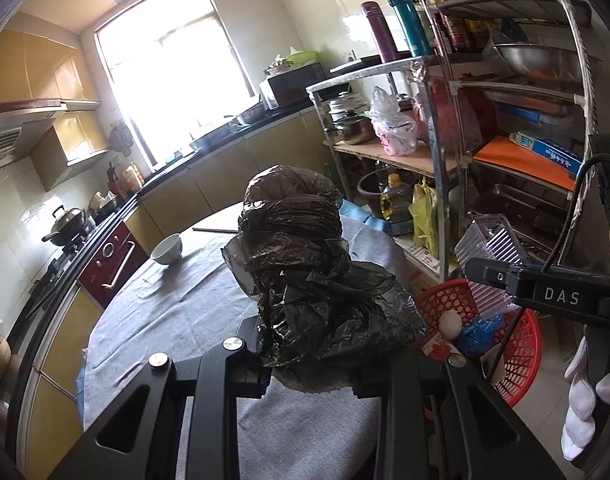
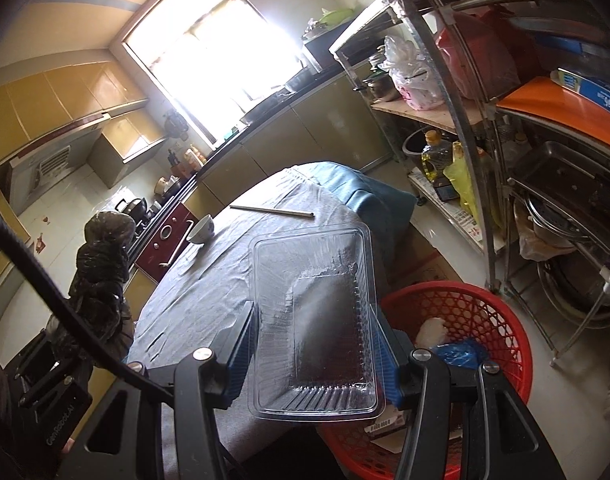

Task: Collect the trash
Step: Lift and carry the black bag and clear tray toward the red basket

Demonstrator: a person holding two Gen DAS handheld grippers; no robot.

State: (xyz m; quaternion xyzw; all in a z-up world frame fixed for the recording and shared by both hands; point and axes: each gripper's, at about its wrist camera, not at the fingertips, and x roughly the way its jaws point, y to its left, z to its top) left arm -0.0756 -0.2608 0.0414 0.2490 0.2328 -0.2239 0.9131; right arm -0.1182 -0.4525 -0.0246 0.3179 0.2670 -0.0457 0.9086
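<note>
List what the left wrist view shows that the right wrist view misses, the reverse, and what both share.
Only the left wrist view: the flasks atop the rack, and the left claw shut on the black plastic bag up close. Only the right wrist view: the right claw gripping the clear plastic container by its sides. Both: red basket, white bowl, chopsticks, grey tablecloth.

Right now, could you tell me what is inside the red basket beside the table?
In the red basket lie a crumpled blue plastic bag, a whitish lump and some printed cardboard. The clear plastic tray and right gripper cover its near side.
</note>
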